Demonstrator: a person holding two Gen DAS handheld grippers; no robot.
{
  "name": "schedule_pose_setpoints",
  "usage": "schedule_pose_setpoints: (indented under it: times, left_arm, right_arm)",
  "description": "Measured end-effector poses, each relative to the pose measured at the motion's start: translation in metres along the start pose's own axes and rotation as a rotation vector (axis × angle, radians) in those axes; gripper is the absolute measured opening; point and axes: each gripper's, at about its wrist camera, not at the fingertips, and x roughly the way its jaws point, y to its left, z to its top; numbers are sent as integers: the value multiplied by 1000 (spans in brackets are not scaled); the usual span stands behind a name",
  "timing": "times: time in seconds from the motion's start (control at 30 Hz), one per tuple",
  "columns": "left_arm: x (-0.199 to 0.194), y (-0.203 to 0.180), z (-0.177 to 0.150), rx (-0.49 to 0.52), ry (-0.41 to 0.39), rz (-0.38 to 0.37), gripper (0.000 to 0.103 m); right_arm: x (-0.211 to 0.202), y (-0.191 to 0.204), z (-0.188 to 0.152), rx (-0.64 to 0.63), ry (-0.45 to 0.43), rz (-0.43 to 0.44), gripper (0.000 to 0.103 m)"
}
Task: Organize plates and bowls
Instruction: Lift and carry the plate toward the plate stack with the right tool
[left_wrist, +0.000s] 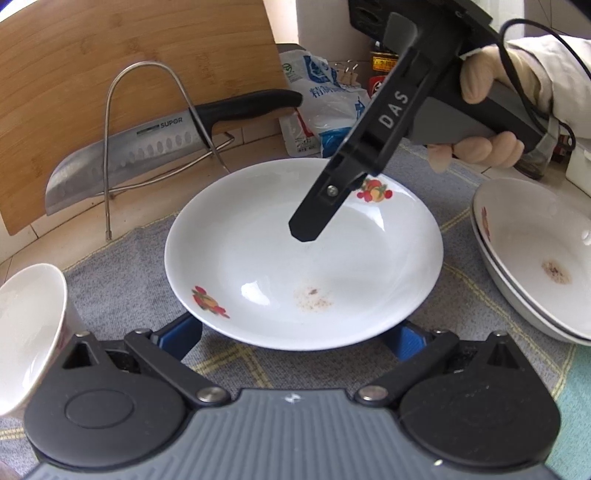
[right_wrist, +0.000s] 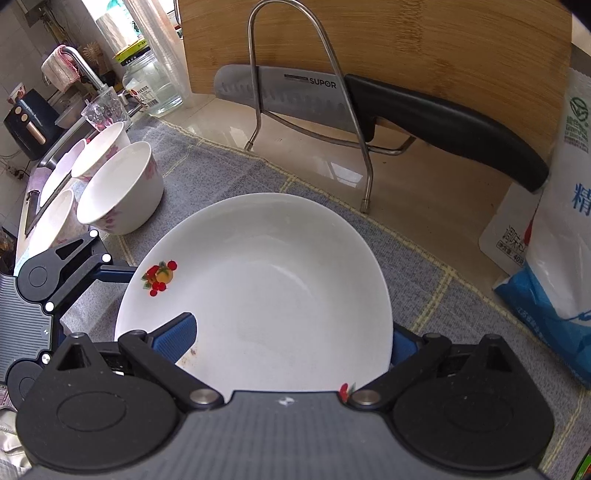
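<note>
A white plate with fruit prints (left_wrist: 303, 254) lies on the grey cloth; it also shows in the right wrist view (right_wrist: 266, 295). My right gripper (right_wrist: 291, 343) straddles its rim, one blue finger (right_wrist: 177, 338) over the plate and the other below the rim; whether the pads press on it is unclear. In the left wrist view the right gripper (left_wrist: 306, 229) hangs over the plate. My left gripper (left_wrist: 295, 339) is open, its fingers spread under the near rim. Two stacked plates (left_wrist: 535, 258) sit at the right. White bowls (right_wrist: 118, 188) stand at the left.
A knife (left_wrist: 155, 147) rests in a wire rack (left_wrist: 110, 147) against a bamboo cutting board (left_wrist: 129, 55) behind the plate. A white and blue bag (right_wrist: 554, 240) stands at the right. A bowl (left_wrist: 29, 325) is by my left gripper. A sink and glass jar (right_wrist: 151, 85) lie far left.
</note>
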Motion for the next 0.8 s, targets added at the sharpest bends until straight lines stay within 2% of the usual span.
schedule_pose_setpoints:
  times: [0.37,0.7,0.8]
  left_arm:
    - [2,2,2,27,-7,-14,102]
    - [1,-2,4,70,-13,8,101]
    - [0,-1,5,56,-5,-7,101]
  right_arm:
    - [3,-5,8,-13,16,43,103]
    - [2,-7,7,11,9,43,103]
    - [-2,-6,7,19,0,42,103]
